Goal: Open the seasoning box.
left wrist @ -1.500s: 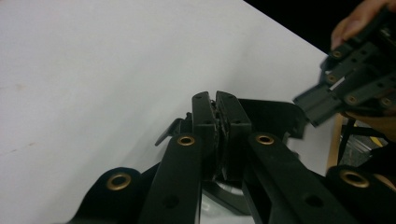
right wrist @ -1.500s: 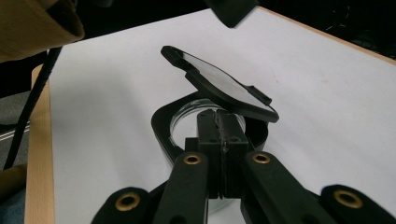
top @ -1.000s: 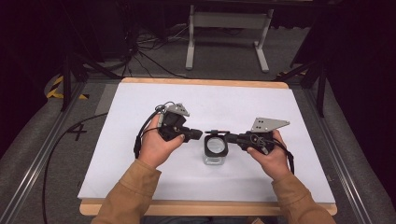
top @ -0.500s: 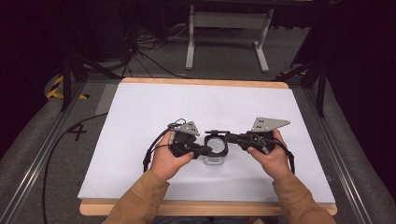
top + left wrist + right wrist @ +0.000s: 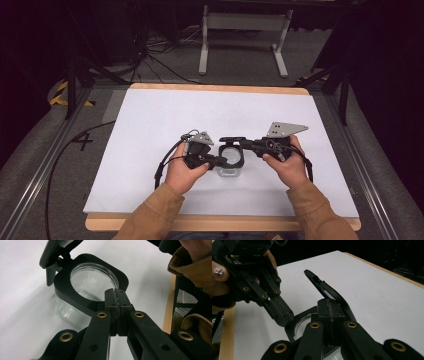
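Where the white tabletop [image 5: 150,125] lies before us, we see a clear container [image 5: 230,169] with a black collar around its round mouth, standing near the middle, slightly toward the person's edge. Its black lid [image 5: 232,139] is hinged at the far side and stands swung up off the mouth.

We find the left tongs [image 5: 224,161] at the container's left side, held in the person's left hand [image 5: 184,172]. In the left gripper view the two jaws stand pressed flat together with nothing between them, their tip resting at the near edge of the black collar [image 5: 75,293], just over the rim of the glassy mouth; whether it presses on the collar we cannot tell.

We see the right tongs [image 5: 246,145] coming in from the right, held in the right hand [image 5: 286,165], a grey three-cornered plate [image 5: 285,129] on top. In the right gripper view its jaws are likewise closed tight on themselves, and the raised lid [image 5: 325,290] leans just behind their tip. Whether the tip touches the lid we cannot tell. The left tongs [image 5: 283,315] show there too, their point down on the collar's rim.

Tan sleeves [image 5: 150,215] cover both forearms.
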Available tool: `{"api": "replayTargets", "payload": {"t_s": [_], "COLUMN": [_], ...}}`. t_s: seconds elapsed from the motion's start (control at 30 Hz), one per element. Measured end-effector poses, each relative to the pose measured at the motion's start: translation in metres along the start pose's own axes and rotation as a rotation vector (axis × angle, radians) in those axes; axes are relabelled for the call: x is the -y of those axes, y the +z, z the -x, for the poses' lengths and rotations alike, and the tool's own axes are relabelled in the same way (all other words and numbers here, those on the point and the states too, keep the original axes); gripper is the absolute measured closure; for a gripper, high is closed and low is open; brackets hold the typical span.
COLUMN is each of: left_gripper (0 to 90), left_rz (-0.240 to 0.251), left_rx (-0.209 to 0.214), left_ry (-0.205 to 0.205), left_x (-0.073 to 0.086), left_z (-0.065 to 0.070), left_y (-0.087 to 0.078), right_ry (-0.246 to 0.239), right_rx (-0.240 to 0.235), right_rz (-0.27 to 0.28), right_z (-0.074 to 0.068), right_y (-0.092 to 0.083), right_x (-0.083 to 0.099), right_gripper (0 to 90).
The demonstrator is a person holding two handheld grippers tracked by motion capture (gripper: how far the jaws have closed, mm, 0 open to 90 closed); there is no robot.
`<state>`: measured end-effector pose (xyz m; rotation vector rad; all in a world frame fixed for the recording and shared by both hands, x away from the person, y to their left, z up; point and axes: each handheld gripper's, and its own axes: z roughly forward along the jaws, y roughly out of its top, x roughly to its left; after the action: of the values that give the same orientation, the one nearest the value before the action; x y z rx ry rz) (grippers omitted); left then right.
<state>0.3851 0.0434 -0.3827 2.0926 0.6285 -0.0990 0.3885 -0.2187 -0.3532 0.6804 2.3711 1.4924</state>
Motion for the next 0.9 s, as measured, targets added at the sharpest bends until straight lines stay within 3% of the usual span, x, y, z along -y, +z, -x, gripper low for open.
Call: {"api": "replayTargets", "payload": {"t_s": [0.3, 0.67, 0.77, 0.9], "left_gripper": [90.0, 90.0, 90.0, 90.0], "left_rz": [0.009, 0.007, 0.006, 0.004], "left_rx": [0.007, -0.007, -0.007, -0.006], "left_ry": [0.006, 0.025, 0.026, 0.024], "left_x": [0.001, 0.000, 0.000, 0.000], "left_z": [-0.001, 0.001, 0.001, 0.000], "left_y": [0.001, 0.001, 0.001, 0.001], "right_ry": [0.065, 0.069, 0.060, 0.083], "right_rx": [0.001, 0.076, 0.118, 0.123], "right_rz": [0.056, 0.052, 0.036, 0.040], "right_z": [0.013, 0.025, 0.026, 0.029], "right_y": [0.007, 0.015, 0.017, 0.018], "right_x": [-0.005, -0.010, -0.010, -0.010], "right_gripper": [90.0, 90.0, 90.0, 90.0]}}
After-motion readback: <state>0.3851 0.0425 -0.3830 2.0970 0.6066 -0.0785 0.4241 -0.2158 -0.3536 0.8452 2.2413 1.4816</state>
